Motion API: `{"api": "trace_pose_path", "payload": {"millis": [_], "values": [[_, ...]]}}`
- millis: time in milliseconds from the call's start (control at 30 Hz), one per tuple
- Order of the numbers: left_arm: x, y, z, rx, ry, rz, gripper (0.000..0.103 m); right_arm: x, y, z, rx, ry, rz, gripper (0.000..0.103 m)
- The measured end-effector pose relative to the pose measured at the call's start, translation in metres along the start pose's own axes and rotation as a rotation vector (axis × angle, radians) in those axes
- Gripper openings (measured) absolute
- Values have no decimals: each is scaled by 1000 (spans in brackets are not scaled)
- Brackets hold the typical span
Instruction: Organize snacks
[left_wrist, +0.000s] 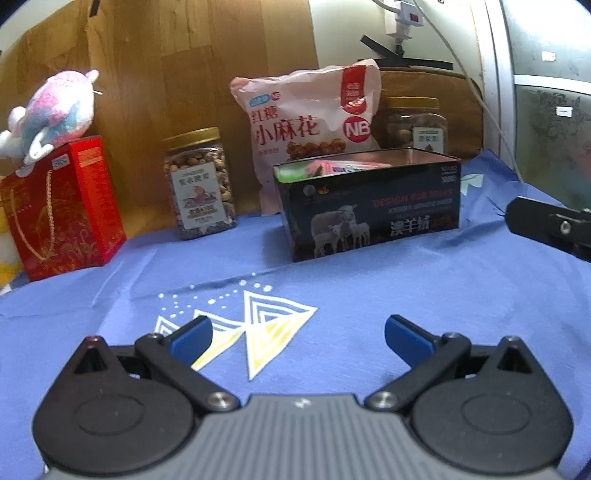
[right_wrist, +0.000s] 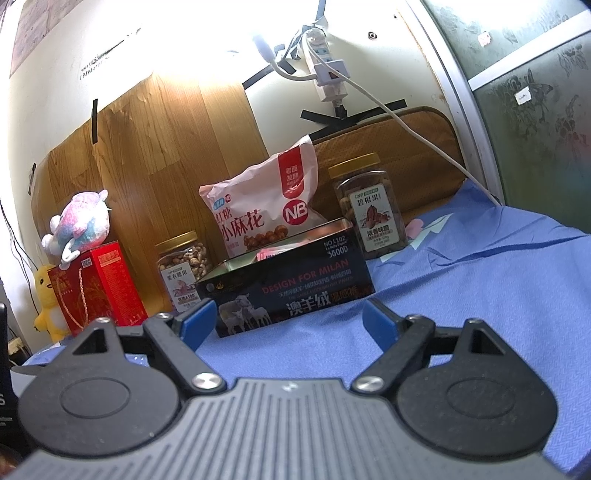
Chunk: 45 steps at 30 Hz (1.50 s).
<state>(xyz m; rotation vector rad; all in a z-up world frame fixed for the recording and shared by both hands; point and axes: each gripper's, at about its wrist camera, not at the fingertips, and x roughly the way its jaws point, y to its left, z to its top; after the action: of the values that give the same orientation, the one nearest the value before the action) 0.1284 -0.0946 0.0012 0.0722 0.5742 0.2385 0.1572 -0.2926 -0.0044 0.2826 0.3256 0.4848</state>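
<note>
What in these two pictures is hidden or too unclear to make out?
- Contents of the open black sheep-print box: both views show only pink and green packet edges; its walls hide the rest.
- Gold-lidded jar of dark nuts: left view, blurred and partly behind the pink snack bag.
- Yellow plush duck: right view, partly behind the red gift box.
- Right gripper: left view, cut by the edge.

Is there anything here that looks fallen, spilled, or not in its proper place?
Nothing is spilled or fallen. The only odd item is the plush toy, which lies on top of the red gift box among the snacks. Both jars stand upright, and the pink snack bag leans behind the open black box.
</note>
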Motion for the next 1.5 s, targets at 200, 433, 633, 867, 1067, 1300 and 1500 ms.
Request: {"api": "trace_pose_path", "payload": {"millis": [200,433,633,867,1067,1300,1500], "values": [[-3,-4,0,41,2,69,103,-4,-2,0,20,-14,10,88],[-11,-5,6,64,-1,156,103,-8,-6,1,49,-28,25,88],[-23,-6,13,64,-14,196,103,-14,-8,2,71,-3,3,89],[-30,-3,21,41,17,152,103,-32,-16,13,120,0,-5,89],[-36,0,24,32,12,171,103,-40,-19,18,151,-16,12,90],[-44,4,27,37,-15,209,103,-42,-13,18,140,-12,36,90],[-50,3,30,55,-37,212,103,-46,-14,19,140,-23,40,90]]}}
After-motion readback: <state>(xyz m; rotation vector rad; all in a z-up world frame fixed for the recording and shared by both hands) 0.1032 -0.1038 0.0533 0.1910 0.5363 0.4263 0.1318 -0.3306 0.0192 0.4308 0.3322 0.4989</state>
